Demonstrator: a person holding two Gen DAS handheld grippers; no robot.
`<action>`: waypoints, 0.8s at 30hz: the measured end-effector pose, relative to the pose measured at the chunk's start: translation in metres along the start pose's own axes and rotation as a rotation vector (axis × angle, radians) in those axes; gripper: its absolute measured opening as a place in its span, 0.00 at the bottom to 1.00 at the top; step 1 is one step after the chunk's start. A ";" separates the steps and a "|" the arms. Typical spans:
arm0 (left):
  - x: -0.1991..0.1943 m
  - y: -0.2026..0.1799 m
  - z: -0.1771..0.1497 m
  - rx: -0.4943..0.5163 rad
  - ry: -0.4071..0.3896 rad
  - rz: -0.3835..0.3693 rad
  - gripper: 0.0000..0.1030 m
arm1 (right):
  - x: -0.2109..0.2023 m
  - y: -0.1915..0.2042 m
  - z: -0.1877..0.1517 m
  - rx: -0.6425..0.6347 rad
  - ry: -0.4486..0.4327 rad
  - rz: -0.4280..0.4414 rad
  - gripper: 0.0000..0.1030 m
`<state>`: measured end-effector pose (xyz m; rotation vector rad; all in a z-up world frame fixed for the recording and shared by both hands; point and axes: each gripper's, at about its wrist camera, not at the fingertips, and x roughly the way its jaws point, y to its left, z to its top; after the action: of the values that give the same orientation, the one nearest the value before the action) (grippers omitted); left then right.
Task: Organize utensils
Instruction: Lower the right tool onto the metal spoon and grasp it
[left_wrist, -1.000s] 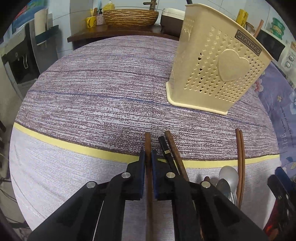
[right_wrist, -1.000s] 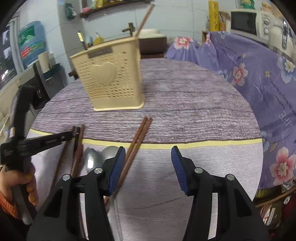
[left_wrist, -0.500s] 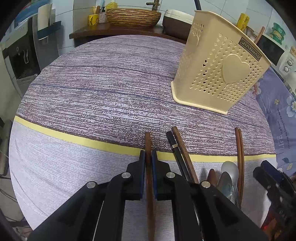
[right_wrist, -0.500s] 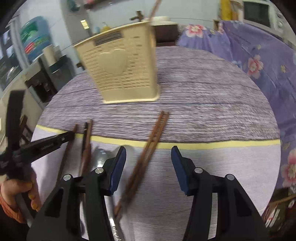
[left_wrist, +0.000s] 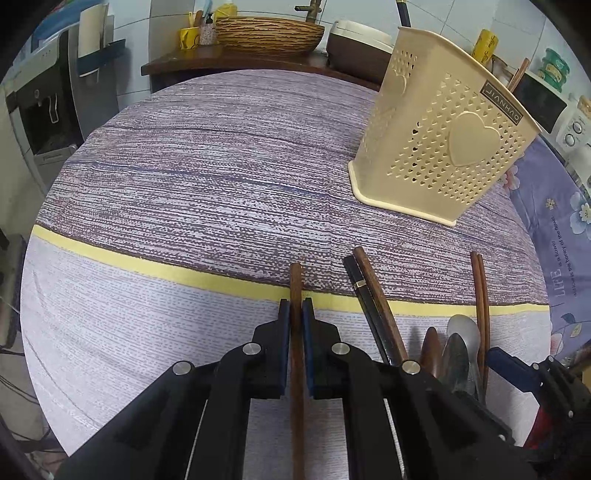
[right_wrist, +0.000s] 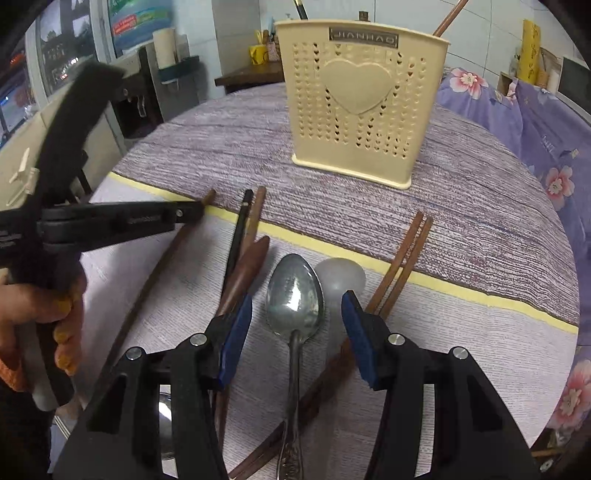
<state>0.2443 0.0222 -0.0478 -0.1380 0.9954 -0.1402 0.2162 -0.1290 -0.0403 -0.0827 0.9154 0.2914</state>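
My left gripper (left_wrist: 295, 308) is shut on a brown wooden chopstick (left_wrist: 295, 277) that lies on the striped tablecloth; it also shows in the right wrist view as the left gripper (right_wrist: 199, 212). My right gripper (right_wrist: 297, 302) is open, with its blue pads on either side of a metal spoon (right_wrist: 295, 284) and not touching it. Beside the spoon lie a frosted white spoon (right_wrist: 341, 275), a wooden spoon (right_wrist: 253, 258), a black chopstick (right_wrist: 242, 221) and a brown chopstick pair (right_wrist: 406, 251). The cream heart-pattern holder (right_wrist: 362, 99) stands upright behind them, with two sticks poking out of it.
A round table (left_wrist: 184, 177) carries a yellow stripe across its cloth. A purple floral cover (right_wrist: 546, 155) drapes to the right. A wicker basket (left_wrist: 269, 33) sits on a dark shelf behind, and a water dispenser (left_wrist: 48, 110) stands to the left. A person's hand (right_wrist: 37, 317) holds the left gripper.
My right gripper swung left and rolled, going from over the brown chopstick pair to straddling the metal spoon. The left gripper stayed shut on its chopstick and barely moved.
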 end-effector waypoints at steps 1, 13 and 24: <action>0.000 0.000 0.000 0.001 0.000 -0.001 0.08 | 0.001 0.001 -0.001 -0.007 0.003 0.004 0.50; -0.001 0.001 -0.001 -0.002 0.001 -0.012 0.08 | 0.019 0.012 0.002 -0.077 0.049 -0.058 0.49; 0.001 0.001 0.003 0.007 0.017 -0.005 0.08 | 0.026 0.014 0.011 -0.077 0.070 -0.032 0.49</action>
<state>0.2475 0.0230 -0.0475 -0.1327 1.0114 -0.1498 0.2357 -0.1082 -0.0538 -0.1791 0.9711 0.2960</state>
